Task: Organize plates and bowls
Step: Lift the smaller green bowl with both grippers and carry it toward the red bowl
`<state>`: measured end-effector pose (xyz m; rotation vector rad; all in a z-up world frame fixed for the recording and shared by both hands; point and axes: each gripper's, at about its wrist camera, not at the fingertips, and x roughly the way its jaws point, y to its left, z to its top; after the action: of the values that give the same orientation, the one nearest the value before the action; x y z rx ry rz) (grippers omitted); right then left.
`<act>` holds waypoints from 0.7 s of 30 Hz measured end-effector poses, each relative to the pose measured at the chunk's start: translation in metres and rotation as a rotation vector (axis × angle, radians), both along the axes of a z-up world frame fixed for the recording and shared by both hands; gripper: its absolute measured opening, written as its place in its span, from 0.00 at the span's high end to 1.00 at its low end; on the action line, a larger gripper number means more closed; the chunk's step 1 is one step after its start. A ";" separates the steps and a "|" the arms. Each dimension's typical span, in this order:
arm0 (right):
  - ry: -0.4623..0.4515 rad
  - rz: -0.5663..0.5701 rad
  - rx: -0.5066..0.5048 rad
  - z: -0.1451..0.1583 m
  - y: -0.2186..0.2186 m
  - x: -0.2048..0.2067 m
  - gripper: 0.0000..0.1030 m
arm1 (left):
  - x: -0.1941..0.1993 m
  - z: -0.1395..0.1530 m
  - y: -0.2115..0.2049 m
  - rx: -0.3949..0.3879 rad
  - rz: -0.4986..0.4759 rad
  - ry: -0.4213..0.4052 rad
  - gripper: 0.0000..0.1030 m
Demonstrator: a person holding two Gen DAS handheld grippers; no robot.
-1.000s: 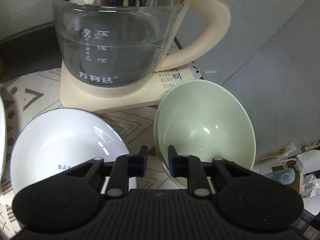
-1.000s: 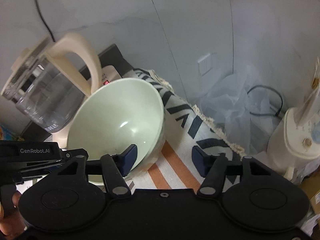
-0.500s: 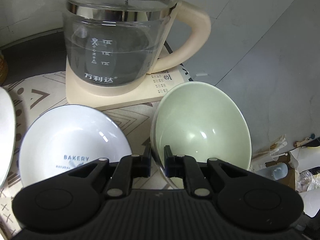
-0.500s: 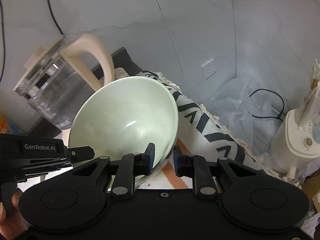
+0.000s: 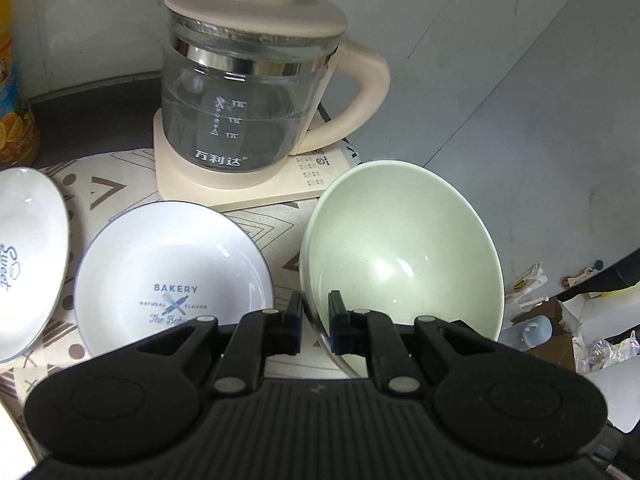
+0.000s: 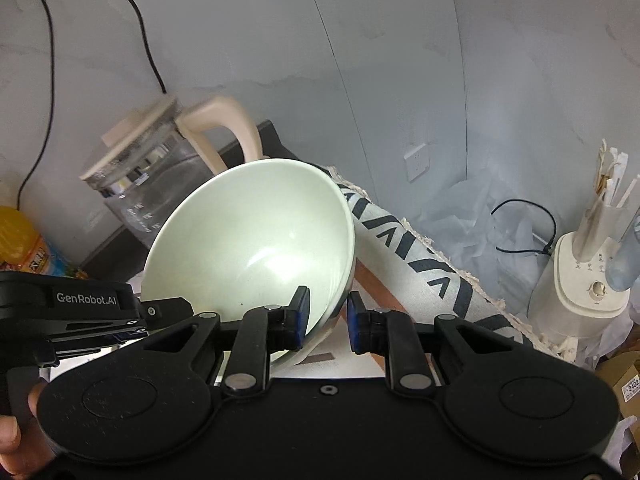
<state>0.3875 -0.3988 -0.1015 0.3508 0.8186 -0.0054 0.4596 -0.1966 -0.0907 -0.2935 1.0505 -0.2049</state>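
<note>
A home corner, set up like a small kitchen spot. There's a glass kettle (image 5: 248, 108) on its cream base, plugged in by a black cord (image 6: 132, 12) running up the plain wall. Dishes sit on a patterned cloth (image 5: 112, 184): a white plate (image 5: 172, 272) printed "BAKERY" and a green bowl (image 5: 400, 252). A juice bottle (image 5: 14, 92) stands at the left. Past the table edge, a wall socket (image 6: 416, 162), crumpled plastic sheeting (image 6: 472, 216) and cardboard boxes (image 5: 556, 344) on the floor.
</note>
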 end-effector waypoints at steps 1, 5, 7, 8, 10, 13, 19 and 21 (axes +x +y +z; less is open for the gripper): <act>-0.006 0.002 -0.002 0.003 0.001 -0.003 0.81 | -0.004 0.003 0.002 -0.004 -0.001 -0.004 0.90; -0.021 0.002 -0.004 0.011 0.005 -0.016 0.81 | -0.016 0.011 0.007 -0.011 -0.003 -0.015 0.89; -0.026 0.002 -0.007 0.014 0.007 -0.021 0.81 | -0.021 0.014 0.010 -0.012 -0.005 -0.020 0.89; -0.030 0.002 -0.008 0.016 0.008 -0.024 0.81 | -0.023 0.015 0.011 -0.013 -0.006 -0.022 0.89; -0.035 0.002 -0.010 0.018 0.010 -0.030 0.81 | -0.028 0.016 0.014 -0.014 -0.008 -0.026 0.89; -0.041 0.001 -0.005 0.020 0.013 -0.038 0.81 | -0.037 0.020 0.017 -0.017 -0.007 -0.032 0.89; -0.057 0.002 -0.010 0.028 0.022 -0.055 0.81 | -0.057 0.028 0.028 -0.024 -0.006 -0.045 0.89; -0.064 0.004 -0.012 0.030 0.024 -0.062 0.81 | -0.063 0.030 0.032 -0.029 -0.005 -0.046 0.89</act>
<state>0.3257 -0.3747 -0.0712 0.3363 0.7560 0.0045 0.3966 -0.1642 -0.0608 -0.3107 1.0038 -0.2306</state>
